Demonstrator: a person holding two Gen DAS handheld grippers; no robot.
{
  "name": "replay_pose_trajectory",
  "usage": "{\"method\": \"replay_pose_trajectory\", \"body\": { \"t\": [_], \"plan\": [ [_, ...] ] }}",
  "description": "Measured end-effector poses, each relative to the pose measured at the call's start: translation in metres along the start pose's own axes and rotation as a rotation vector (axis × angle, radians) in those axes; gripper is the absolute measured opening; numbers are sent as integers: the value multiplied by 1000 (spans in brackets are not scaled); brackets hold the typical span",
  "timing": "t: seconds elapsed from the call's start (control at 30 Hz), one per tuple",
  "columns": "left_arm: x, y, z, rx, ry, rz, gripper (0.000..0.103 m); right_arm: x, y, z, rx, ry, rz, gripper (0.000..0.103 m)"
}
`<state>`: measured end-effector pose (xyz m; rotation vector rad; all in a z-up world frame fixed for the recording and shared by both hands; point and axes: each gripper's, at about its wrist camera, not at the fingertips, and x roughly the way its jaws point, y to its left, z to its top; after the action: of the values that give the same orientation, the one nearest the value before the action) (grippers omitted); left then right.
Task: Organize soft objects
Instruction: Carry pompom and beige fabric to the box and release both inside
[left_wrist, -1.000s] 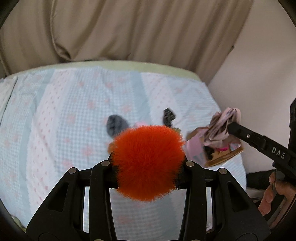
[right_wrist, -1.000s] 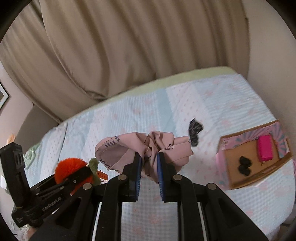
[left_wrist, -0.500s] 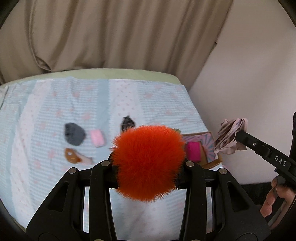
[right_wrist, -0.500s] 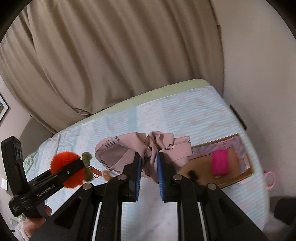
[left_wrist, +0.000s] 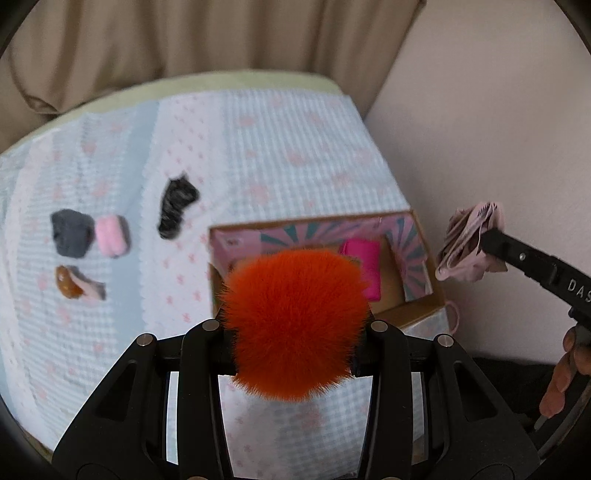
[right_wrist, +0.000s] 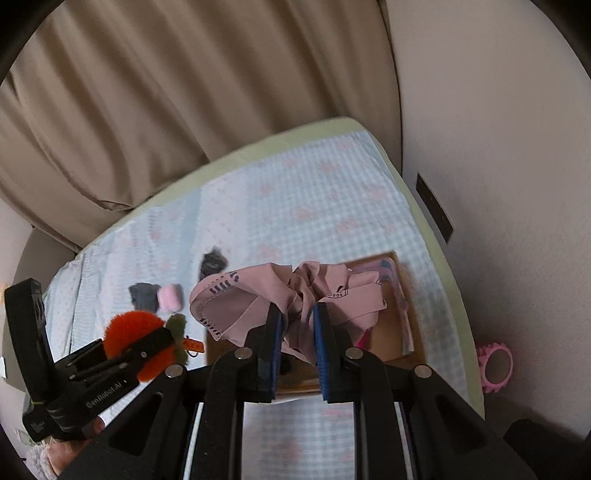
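Observation:
My left gripper (left_wrist: 295, 328) is shut on a fluffy orange pompom (left_wrist: 295, 325), held above the near edge of an open cardboard box (left_wrist: 424, 302) on the bed. The pompom also shows in the right wrist view (right_wrist: 136, 332). My right gripper (right_wrist: 297, 332) is shut on a crumpled dusty-pink cloth (right_wrist: 295, 295) and holds it over the box (right_wrist: 413, 343). In the left wrist view the cloth (left_wrist: 469, 240) hangs to the right of the box. A magenta item (left_wrist: 364, 266) lies inside the box.
On the checked bedspread (left_wrist: 277, 147) lie a black fuzzy piece (left_wrist: 175, 206), a dark grey piece (left_wrist: 70, 232), a pale pink piece (left_wrist: 110, 236) and a brown-and-pink item (left_wrist: 77, 286). Beige curtains stand behind the bed, a wall at the right. A pink ring (right_wrist: 495, 365) lies beside the bed.
Both grippers have moved right and down toward the box with their loads. The box now lies right beneath them and looks larger.

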<state>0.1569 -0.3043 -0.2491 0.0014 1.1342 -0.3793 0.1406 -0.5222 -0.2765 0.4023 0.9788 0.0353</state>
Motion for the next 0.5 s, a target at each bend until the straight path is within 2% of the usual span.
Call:
{"method": "replay_pose_trajectory", "body": {
  "t": [0.3,0.5],
  "plan": [
    [89,-9,5,-2,130,8,36,59,-39,-13,45,112,11,15],
    [119,-10,15,35,177,35,36,93,-54,-24,49,197,11,15]
  ]
}}
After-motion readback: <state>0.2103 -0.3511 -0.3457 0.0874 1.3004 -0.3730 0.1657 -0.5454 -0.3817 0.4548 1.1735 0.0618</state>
